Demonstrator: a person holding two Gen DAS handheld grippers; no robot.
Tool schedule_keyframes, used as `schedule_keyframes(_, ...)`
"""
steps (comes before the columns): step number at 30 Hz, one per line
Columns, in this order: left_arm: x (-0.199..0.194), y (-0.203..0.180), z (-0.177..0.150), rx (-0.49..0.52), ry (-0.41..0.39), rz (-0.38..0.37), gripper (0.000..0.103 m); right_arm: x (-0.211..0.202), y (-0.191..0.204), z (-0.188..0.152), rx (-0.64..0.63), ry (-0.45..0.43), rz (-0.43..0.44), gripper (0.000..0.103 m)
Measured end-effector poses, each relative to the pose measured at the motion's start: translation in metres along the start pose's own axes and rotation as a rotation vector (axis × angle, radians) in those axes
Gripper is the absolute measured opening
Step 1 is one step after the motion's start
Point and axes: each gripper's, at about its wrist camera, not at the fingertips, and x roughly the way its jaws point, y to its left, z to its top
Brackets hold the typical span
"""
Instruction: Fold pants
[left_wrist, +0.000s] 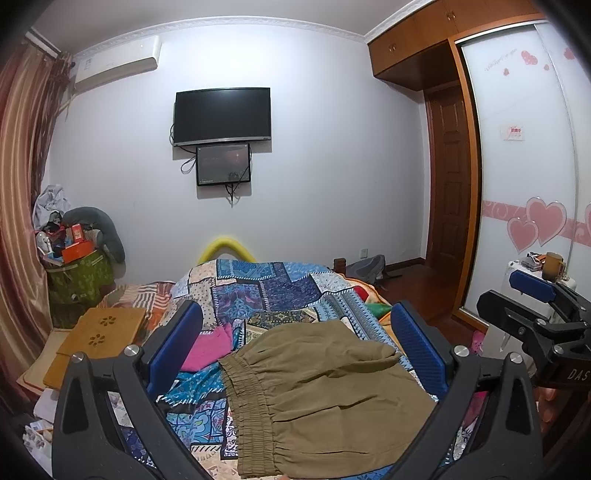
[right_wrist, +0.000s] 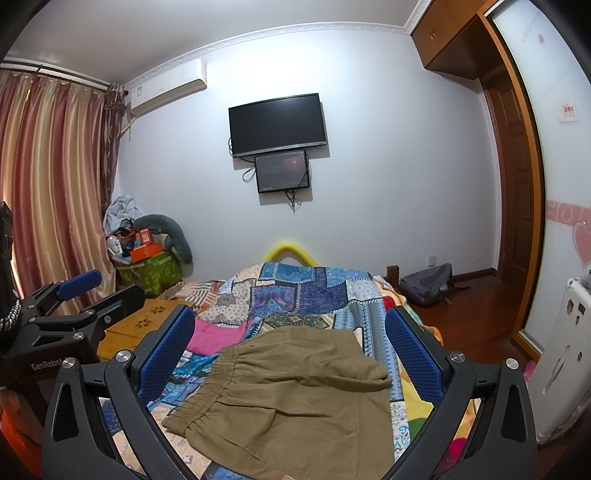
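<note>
Olive-brown pants (left_wrist: 325, 398) with an elastic waistband lie folded on a patchwork bedspread (left_wrist: 266, 288), the waistband toward the left. My left gripper (left_wrist: 295, 347) hovers above them, open, its blue pads wide apart with nothing between them. In the right wrist view the same pants (right_wrist: 295, 398) lie under my right gripper (right_wrist: 291, 350), which is also open and holds nothing. Each gripper shows at the edge of the other's view: the right gripper (left_wrist: 539, 291) at the right, the left gripper (right_wrist: 77, 284) at the left.
A pink cloth (left_wrist: 210, 347) lies on the bed left of the pants. A wooden lap tray (left_wrist: 107, 328) rests at the bed's left side, with a green bag (left_wrist: 79, 277) of clutter behind it. A white fridge (right_wrist: 561, 354) and wardrobe doors stand at right.
</note>
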Motion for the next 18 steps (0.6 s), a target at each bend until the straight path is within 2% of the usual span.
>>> schedule_keyframes(5, 0.022, 0.01, -0.005, -0.023, 0.049, 0.015, 0.103, 0.016, -0.008, -0.006, 0.01, 0.028, -0.013, 0.102)
schedule_keyframes(9, 0.054, 0.027, -0.015, -0.039, 0.128, 0.038, 0.103, 0.036, -0.022, -0.016, 0.005, 0.073, -0.055, 0.102)
schedule_keyframes(13, 0.099, 0.044, -0.033, -0.033, 0.24, 0.08, 0.103, 0.064, -0.047, -0.033, -0.004, 0.153, -0.107, 0.102)
schedule_keyframes(18, 0.165, 0.074, -0.068, -0.053, 0.434, 0.111, 0.103, 0.105, -0.085, -0.062, -0.009, 0.303, -0.166, 0.102)
